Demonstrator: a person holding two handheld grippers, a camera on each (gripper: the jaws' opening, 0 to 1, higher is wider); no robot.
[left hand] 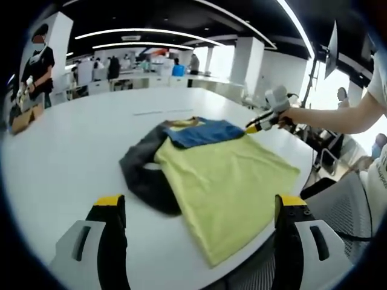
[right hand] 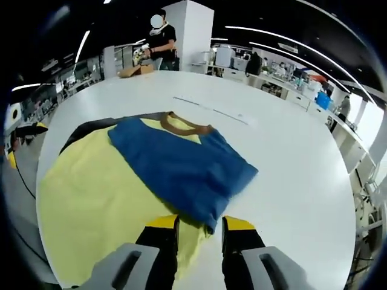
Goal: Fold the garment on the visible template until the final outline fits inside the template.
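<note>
Left gripper (left hand: 199, 208) hovers with jaws spread wide; right gripper (right hand: 199, 232), held by an outstretched arm, jaws narrowly parted

No text, label, brand, number or sign can be read in either view. The garment (right hand: 163, 175) shows plain yellow, blue and dark panels with a brown collar and no print. The white bench (left hand: 72, 151) under it carries faint lines beyond the collar, too thin to make out as writing. Fittings in the room behind the garment are too small and blurred to read.
</note>
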